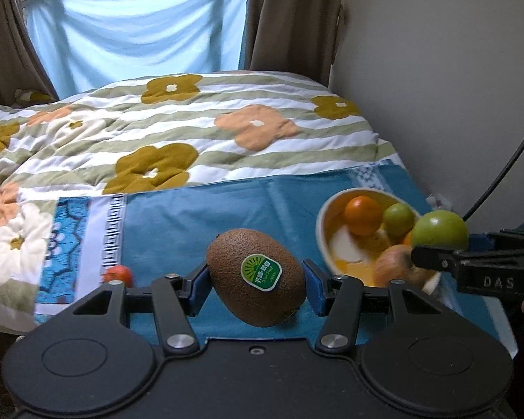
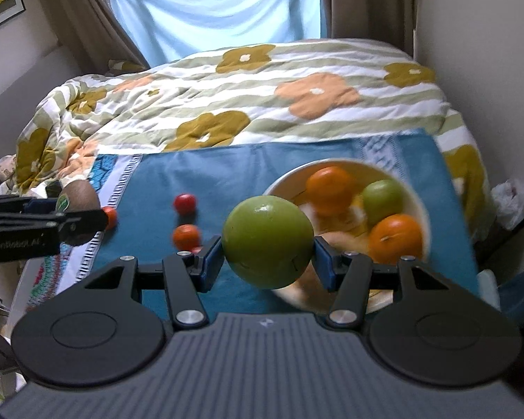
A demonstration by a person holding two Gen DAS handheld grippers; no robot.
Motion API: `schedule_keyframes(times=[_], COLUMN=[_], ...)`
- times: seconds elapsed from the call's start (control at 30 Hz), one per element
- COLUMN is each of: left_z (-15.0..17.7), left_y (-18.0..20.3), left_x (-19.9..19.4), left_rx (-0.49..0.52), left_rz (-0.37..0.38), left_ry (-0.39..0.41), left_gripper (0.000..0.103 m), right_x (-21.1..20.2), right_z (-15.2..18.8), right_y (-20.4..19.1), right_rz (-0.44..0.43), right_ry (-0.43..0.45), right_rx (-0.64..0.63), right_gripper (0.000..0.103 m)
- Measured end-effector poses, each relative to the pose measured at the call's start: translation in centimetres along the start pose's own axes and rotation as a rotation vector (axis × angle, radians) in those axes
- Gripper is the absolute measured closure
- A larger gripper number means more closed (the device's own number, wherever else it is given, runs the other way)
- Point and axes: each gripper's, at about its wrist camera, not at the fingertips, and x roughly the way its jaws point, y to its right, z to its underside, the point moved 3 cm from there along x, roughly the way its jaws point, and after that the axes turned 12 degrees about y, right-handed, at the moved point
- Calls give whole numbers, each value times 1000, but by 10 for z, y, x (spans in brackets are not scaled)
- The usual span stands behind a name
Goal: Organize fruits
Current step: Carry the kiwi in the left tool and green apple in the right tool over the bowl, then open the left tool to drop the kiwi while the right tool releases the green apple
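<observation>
My left gripper (image 1: 256,288) is shut on a brown kiwi (image 1: 255,276) with a green sticker, held above the blue cloth (image 1: 178,216). My right gripper (image 2: 268,258) is shut on a large green fruit (image 2: 267,242), held just left of and above the white bowl (image 2: 283,178). The bowl holds two oranges (image 2: 330,188), a small green fruit (image 2: 382,200) and a pale fruit. In the left wrist view the bowl (image 1: 323,223) lies to the right, with the right gripper and its green fruit (image 1: 438,232) over its rim. Small red and orange fruits (image 2: 185,203) lie on the cloth.
The blue cloth covers the near end of a bed with a flowered striped quilt (image 1: 192,125). A wall (image 1: 436,87) runs close along the right side. Curtains and a light blue sheet (image 1: 139,31) hang at the back. One small red fruit (image 1: 119,274) lies by the left finger.
</observation>
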Motion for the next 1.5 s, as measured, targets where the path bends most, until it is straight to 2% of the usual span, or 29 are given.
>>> schedule_keyframes(times=[0.37, 0.83, 0.93, 1.0, 1.07, 1.3, 1.5], left_z=[0, 12, 12, 11, 7, 0, 1], left_y=[70, 99, 103, 105, 106, 96, 77], left_x=[56, 148, 153, 150, 147, 129, 99], left_rx=[-10, -6, 3, 8, 14, 13, -46], left_rz=[36, 54, 53, 52, 47, 18, -49], left_ry=[-19, -122, -127, -107, -84, -71, 9], left_gripper=[44, 44, 42, 22, 14, 13, 8], right_x=[17, 50, 54, 56, 58, 62, 66], right_z=[-9, -11, -11, -12, -12, -14, -15], right_y=[71, 118, 122, 124, 125, 125, 115], right_rz=[-6, -32, -35, -39, -41, -46, -71], right_ry=[-3, -23, -25, -27, -30, -33, -42], right_rx=[-36, -9, 0, 3, 3, -3, -32], right_gripper=[33, 33, 33, 33, 33, 33, 33])
